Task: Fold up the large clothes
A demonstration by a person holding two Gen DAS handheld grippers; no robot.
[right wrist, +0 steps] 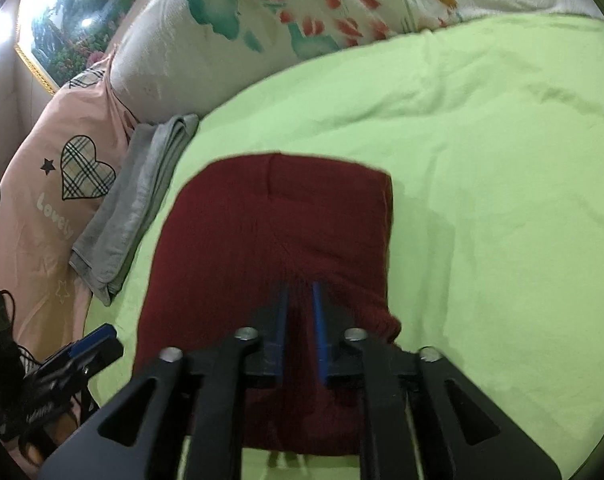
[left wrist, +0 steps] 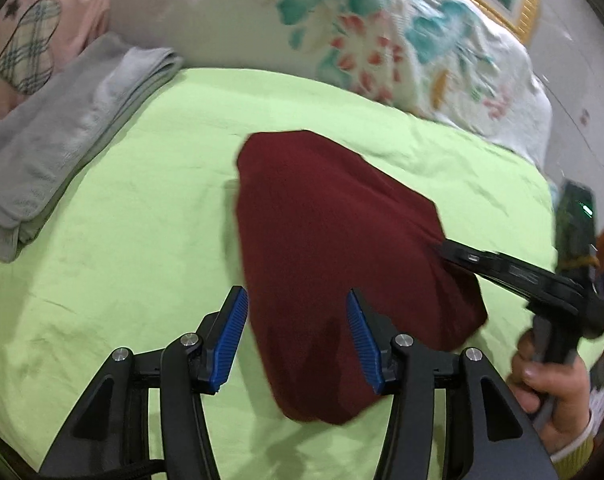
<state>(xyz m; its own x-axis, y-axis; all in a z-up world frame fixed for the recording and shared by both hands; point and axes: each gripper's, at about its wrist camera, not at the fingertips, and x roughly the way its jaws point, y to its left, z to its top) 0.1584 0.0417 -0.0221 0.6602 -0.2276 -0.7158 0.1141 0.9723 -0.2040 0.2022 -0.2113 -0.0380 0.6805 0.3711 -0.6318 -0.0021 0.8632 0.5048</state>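
Note:
A dark red knit garment (left wrist: 333,248) lies folded on the light green bed sheet (left wrist: 142,208). My left gripper (left wrist: 298,308) is open, its blue pads either side of the garment's near left edge, holding nothing. My right gripper (right wrist: 300,292) is shut on the garment's near right part (right wrist: 278,232) and lifts that fabric slightly. In the left wrist view the right gripper (left wrist: 441,246) reaches in from the right, pinching the garment's right edge. The left gripper's blue tip (right wrist: 98,338) shows at the lower left of the right wrist view.
A folded grey cloth (left wrist: 62,136) lies on the sheet at the left, against a pink pillow with a plaid heart (right wrist: 86,168). A bulky white floral quilt (left wrist: 381,40) is heaped along the back. A framed picture (right wrist: 62,20) hangs on the wall behind.

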